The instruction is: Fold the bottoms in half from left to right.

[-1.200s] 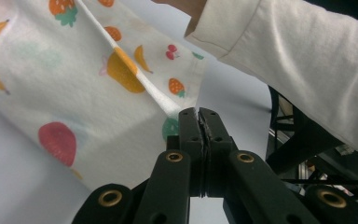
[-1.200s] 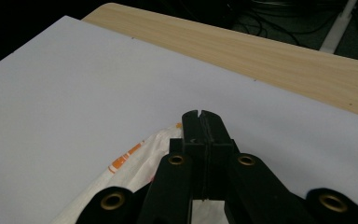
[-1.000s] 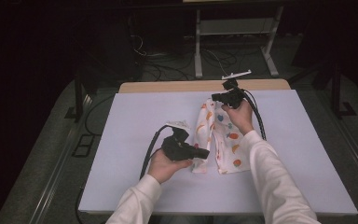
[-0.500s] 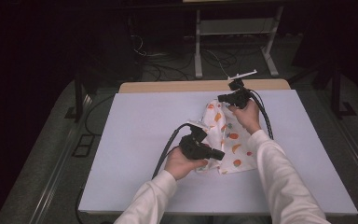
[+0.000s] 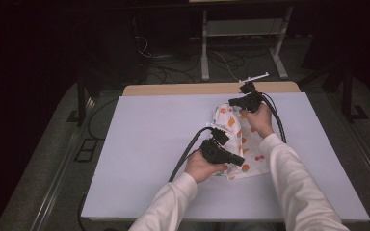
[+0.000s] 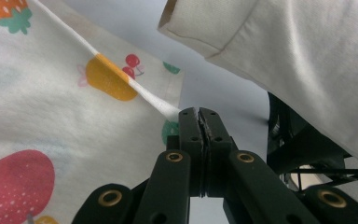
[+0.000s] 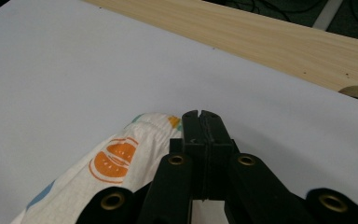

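Observation:
A white cloth (image 5: 244, 140) printed with oranges, strawberries and cherries lies bunched on the pale table top (image 5: 144, 139), right of centre. My left gripper (image 5: 241, 161) is at the cloth's near edge, its jaws shut on the hem. In the left gripper view the hem runs straight into the closed tips of the left gripper (image 6: 199, 113), with the cloth (image 6: 51, 121) spread to the left and a white sleeve (image 6: 307, 60) above. My right gripper (image 5: 231, 102) pinches the far edge; in the right gripper view the cloth (image 7: 116, 163) passes under the closed jaws of the right gripper (image 7: 200, 115).
A wooden strip (image 5: 183, 89) borders the table's far side, also visible as the wooden strip (image 7: 284, 42) in the right gripper view. Behind it stand white desk legs (image 5: 204, 53) among floor cables. A cable (image 5: 185, 154) trails from the left gripper toward the front.
My left hand has carried the cloth's near edge to the right, toward the right forearm, so the cloth has narrowed. My right hand has shifted slightly right with the far edge.

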`<state>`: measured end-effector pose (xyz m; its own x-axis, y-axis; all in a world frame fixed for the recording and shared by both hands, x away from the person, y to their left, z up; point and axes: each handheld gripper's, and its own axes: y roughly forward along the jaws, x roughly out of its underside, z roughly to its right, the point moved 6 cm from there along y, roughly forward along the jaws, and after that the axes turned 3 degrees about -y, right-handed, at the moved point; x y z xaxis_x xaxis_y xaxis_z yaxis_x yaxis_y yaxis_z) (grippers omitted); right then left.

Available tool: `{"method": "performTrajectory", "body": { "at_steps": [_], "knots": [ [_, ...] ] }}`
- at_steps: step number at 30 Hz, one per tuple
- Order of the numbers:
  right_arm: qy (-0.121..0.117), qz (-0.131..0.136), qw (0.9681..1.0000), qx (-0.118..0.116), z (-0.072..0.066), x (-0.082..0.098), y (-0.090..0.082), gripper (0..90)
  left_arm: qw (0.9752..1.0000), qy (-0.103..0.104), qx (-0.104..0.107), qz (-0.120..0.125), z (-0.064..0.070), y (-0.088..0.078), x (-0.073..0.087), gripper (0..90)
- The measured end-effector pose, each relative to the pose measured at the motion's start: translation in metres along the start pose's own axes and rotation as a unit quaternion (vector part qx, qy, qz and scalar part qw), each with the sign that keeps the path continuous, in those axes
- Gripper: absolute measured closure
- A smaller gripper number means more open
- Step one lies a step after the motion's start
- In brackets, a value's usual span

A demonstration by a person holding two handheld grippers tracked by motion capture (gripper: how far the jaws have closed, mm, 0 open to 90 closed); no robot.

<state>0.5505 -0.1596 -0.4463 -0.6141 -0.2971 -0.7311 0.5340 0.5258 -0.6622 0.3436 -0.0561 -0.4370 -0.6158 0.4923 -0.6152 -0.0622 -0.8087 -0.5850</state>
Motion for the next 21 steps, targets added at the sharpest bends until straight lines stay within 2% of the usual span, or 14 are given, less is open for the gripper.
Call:
{"method": "performTrajectory", "body": {
  "at_steps": [4, 12, 16, 21],
  "knots": [
    [-0.001, -0.004, 0.9999, 0.011, 0.003, 0.002, -0.003, 88.2, 1.0000, -0.004, -0.004, 0.001, 0.001, 0.009, -0.004, 88.6],
    [-0.010, -0.014, 0.9998, 0.013, 0.005, 0.006, -0.001, 88.3, 0.9999, -0.014, 0.002, 0.005, 0.002, 0.029, -0.013, 88.5],
    [-0.013, -0.011, 0.9998, 0.011, 0.007, 0.006, 0.000, 88.2, 0.9997, -0.023, 0.006, 0.009, 0.000, 0.038, -0.016, 88.6],
    [-0.019, -0.014, 0.9997, 0.008, 0.011, 0.008, 0.001, 88.3, 0.9994, -0.032, 0.002, 0.014, -0.001, 0.048, -0.017, 88.5]
  ]
}}
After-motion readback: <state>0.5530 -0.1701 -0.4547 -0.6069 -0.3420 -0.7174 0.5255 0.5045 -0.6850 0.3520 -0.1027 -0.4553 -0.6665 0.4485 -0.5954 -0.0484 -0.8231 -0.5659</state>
